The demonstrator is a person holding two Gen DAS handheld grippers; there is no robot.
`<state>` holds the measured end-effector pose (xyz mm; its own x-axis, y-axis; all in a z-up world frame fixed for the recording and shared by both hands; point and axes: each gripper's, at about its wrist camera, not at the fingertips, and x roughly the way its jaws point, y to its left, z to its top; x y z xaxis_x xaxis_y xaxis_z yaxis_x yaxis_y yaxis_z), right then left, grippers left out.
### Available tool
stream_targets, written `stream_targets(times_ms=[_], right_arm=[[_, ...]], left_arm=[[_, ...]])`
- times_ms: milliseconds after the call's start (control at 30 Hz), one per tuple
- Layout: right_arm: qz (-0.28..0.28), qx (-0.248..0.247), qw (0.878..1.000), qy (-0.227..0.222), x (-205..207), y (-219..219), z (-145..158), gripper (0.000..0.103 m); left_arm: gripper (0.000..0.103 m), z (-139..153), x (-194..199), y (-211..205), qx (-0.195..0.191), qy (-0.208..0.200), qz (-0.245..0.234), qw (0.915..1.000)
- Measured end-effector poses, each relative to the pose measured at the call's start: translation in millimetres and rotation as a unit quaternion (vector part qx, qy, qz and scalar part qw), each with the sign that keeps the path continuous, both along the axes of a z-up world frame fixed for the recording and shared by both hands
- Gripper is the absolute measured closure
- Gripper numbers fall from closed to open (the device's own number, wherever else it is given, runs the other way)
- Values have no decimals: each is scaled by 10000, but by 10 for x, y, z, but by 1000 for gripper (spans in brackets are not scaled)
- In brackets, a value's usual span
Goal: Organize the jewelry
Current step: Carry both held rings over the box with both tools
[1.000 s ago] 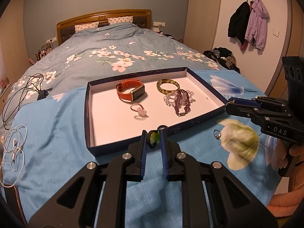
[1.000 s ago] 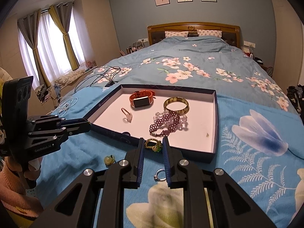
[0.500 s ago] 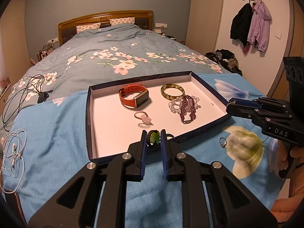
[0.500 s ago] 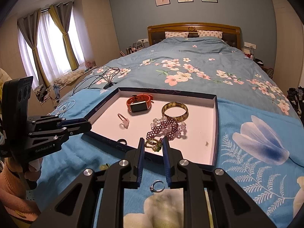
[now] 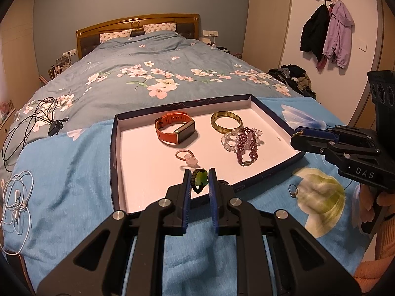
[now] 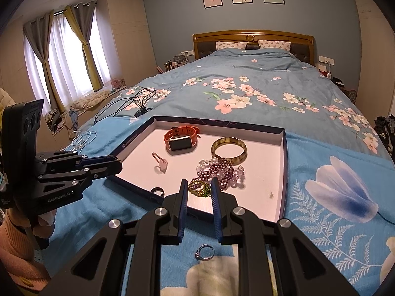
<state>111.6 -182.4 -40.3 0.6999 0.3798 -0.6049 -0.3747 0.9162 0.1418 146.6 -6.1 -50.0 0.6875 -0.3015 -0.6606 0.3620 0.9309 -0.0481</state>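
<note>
Left tool (image 5: 199, 181) clamped on a green-stone ring with black band (image 5: 199, 183), low centre of frame, above the near edge of the shallow navy tray with white floor (image 5: 138, 172). Right tool (image 6: 199, 188) clamped on a green-and-gold beaded ring (image 6: 199, 188) (over the tray too). Small silver ring (image 6: 204, 252) on the blue bedspread, bottom centre.

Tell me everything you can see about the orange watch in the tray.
The orange watch has a rubbery-looking orange strap closed into a loop and a rectangular dark screen in a silver-looking frame. It lies on its side on the pale floor of the dark-rimmed tray, in the far part, with the screen turned toward the cameras. The brown bangle lies to its right, apart from it. No gripper touches it.
</note>
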Motion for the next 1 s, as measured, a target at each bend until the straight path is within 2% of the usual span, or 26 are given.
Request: stream_targets(times_ms=[1000], right_arm=[[58,-76,9999,60,197,26,-15,86]], left_arm=[[89,-46,181,-37,12,38,26,10000]])
